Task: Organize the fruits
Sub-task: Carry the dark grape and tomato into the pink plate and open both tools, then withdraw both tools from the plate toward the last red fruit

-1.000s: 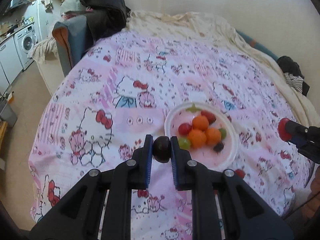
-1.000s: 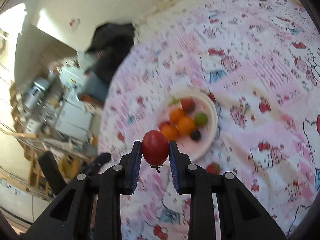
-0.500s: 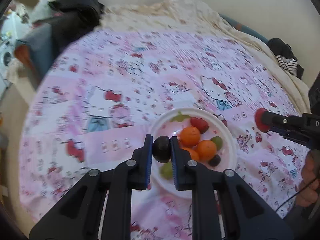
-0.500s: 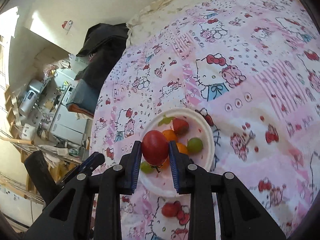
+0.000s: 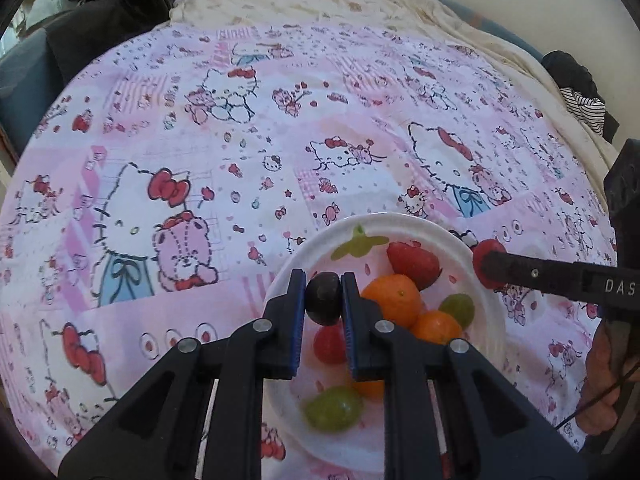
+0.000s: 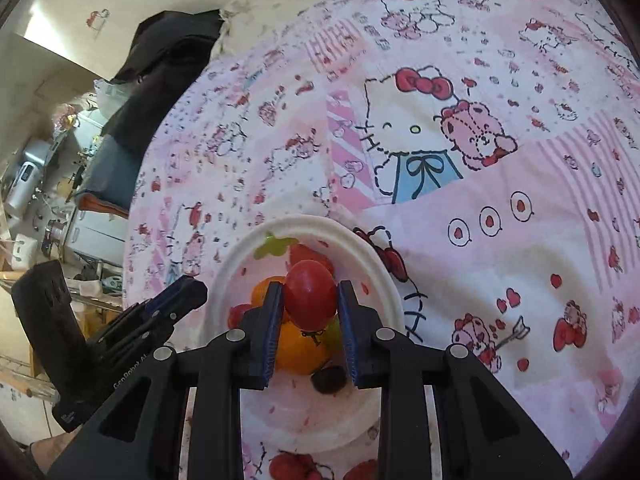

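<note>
Both grippers have come down over the plate point(image 5: 486, 280). The left gripper point(image 5: 323, 300) clamps a dark grape point(image 5: 323, 298), the right gripper point(image 6: 310, 300) a red tomato point(image 6: 310, 294); dropping them seems next.

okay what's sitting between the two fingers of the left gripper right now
A small dark plum-like fruit, clamped between the left gripper pads above the white plate, seen in the left wrist view.

Left gripper point(image 5: 323, 298): matte black plastic, two angular fingers point(image 5: 280, 320) lined with ribbed blue pads, silver round screws at the joints. Right gripper point(image 6: 309, 304): same build, white lettering along its side. A thin black cable runs by the hand point(image 5: 604, 392).
</note>
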### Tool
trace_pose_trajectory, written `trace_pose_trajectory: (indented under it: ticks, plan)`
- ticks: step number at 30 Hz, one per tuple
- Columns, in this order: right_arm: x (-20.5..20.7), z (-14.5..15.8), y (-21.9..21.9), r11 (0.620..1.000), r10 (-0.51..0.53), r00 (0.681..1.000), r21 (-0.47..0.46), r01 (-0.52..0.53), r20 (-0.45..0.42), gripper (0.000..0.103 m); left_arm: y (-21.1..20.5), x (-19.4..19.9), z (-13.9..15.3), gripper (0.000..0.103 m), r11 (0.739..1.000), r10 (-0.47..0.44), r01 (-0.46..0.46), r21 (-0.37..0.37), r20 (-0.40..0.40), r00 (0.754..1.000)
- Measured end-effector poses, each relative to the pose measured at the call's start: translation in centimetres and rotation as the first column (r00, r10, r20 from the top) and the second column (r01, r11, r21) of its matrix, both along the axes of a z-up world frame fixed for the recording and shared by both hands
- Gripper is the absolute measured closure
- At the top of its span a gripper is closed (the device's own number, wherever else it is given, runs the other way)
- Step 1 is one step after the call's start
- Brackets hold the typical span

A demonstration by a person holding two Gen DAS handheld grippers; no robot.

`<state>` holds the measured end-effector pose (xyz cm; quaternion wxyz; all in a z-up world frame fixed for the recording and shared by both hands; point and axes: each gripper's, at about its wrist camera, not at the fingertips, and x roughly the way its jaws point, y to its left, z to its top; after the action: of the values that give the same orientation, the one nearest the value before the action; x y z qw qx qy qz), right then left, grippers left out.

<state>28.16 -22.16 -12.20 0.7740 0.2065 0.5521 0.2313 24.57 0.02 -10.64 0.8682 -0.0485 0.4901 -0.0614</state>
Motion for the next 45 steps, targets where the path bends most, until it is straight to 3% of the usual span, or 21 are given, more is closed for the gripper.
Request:
trace_pose_trajectory:
  ticks: [6,11,15,16,17,18,20,21,29,31,34,45]
  plan:
    - [0.7,-1.0,-0.3,1.0,-0.016,1.0,0.002,0.017,-0.027,0.073,-0.2,0.8,-1.2,0.088,1.0,0.001,-0.001,-0.007,-0.023,1.0]
    - [0.8,-1.4,-0.5,1.0,-0.023,0.999,0.005,0.023,-0.035,0.072,-0.2,0.9,-1.0,0.088,1.0,0.016,-0.016,0.002,0.006,1.0]
    - [0.9,-1.7,-0.5,0.999,-0.026,0.998,0.02,0.027,-0.052,0.071,0.0,1.2,-1.3,0.088,0.999,0.011,-0.012,-0.033,-0.021,1.0]
    - [0.9,-1.7,-0.5,0.999,-0.028,0.998,0.016,0.029,-0.053,0.069,-0.1,1.2,-1.3,0.088,0.999,0.01,-0.011,-0.041,-0.028,1.0]
    - [1.0,-1.6,-0.6,0.999,-0.031,0.998,0.012,0.032,-0.05,0.06,-0.1,1.1,-1.3,0.086,0.999,0.008,-0.01,-0.05,-0.033,0.999]
    - [0.9,-1.4,-0.6,0.999,-0.037,0.998,0.006,0.037,-0.041,0.047,-0.1,1.1,-1.3,0.081,0.999,0.009,-0.011,-0.047,-0.037,0.999]
    - [0.9,-0.8,-0.8,0.999,-0.047,0.999,0.006,0.047,-0.02,0.039,-0.1,0.8,-1.1,0.047,0.999,0.014,-0.015,-0.042,-0.035,0.999]
    - [0.8,-0.5,-1.0,0.999,-0.05,0.999,0.009,0.05,-0.014,0.039,-0.1,0.7,-1.0,0.045,0.999,0.022,-0.023,-0.036,-0.026,0.999]
    - [0.2,0.7,-1.4,0.999,-0.051,0.999,0.001,0.051,0.005,0.039,1.6,-0.5,1.4,0.044,0.998,0.07,-0.07,-0.005,0.005,0.998]
    - [-0.1,1.1,-1.7,0.998,-0.067,0.998,-0.016,0.067,0.006,0.034,2.1,-1.0,2.1,0.044,0.996,0.089,-0.089,0.006,0.008,0.996]
    - [-1.2,1.9,-2.1,0.996,-0.085,0.996,-0.035,0.086,0.02,0.028,2.7,-2.3,3.2,0.044,0.993,0.116,-0.116,0.011,0.023,0.993]
    - [-6.9,4.4,-2.5,0.991,-0.034,0.998,-0.131,0.041,0.06,0.028,3.4,-8.2,6.7,0.044,0.99,0.14,-0.14,-0.008,0.062,0.988]
